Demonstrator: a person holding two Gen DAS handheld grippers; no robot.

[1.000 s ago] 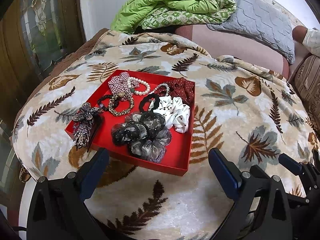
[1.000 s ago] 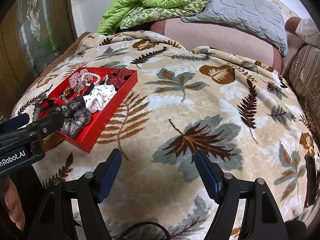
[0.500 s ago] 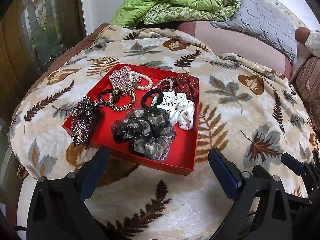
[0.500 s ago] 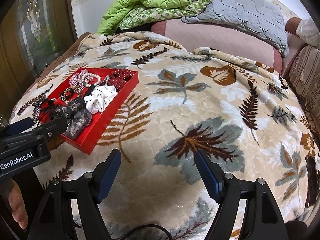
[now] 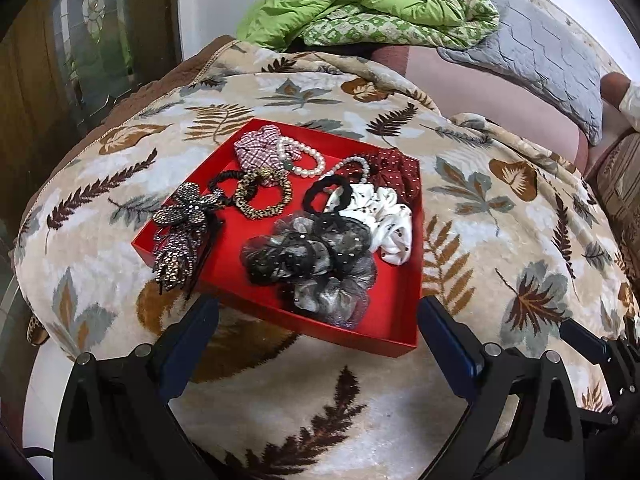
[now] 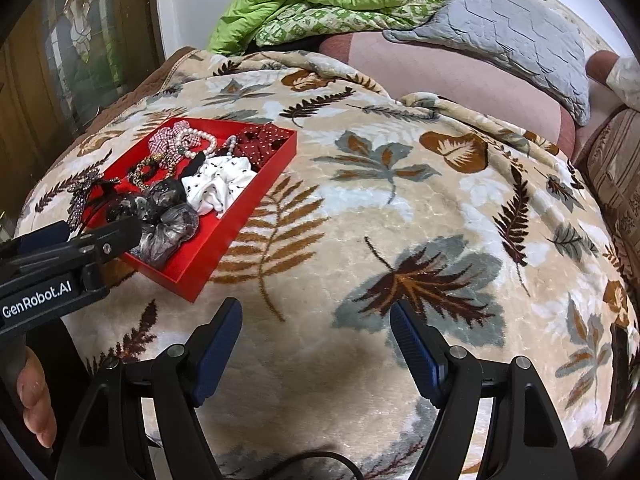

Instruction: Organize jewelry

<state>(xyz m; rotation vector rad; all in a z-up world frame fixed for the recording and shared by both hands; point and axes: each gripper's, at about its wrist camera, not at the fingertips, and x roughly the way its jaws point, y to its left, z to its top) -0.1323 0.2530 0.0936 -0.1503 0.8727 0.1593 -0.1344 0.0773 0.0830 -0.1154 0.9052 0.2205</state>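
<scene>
A red tray (image 5: 394, 316) lies on a leaf-patterned blanket (image 5: 500, 240). It holds a grey-black sheer scrunchie (image 5: 312, 264), a white dotted scrunchie (image 5: 384, 216), a dark red dotted scrunchie (image 5: 396, 172), a pearl bracelet (image 5: 304, 160), a plaid scrunchie (image 5: 258, 148), a leopard-print band (image 5: 264, 196) and a rhinestone butterfly clip (image 5: 184, 224) that hangs over the left rim. My left gripper (image 5: 318, 320) is open and empty, just before the tray's near edge. My right gripper (image 6: 316, 328) is open and empty over bare blanket, right of the tray (image 6: 236, 216).
A green quilt (image 5: 360, 4) and a grey pillow (image 5: 532, 48) lie at the bed's far end. A brown cushion (image 6: 616, 184) sits at the right. The left gripper's body (image 6: 60, 260) shows in the right wrist view. A glass-panelled door (image 5: 92, 28) stands left.
My left gripper has moved closer to the tray, which now sits lower and larger in its view. The right gripper has barely moved. Both stay open.
</scene>
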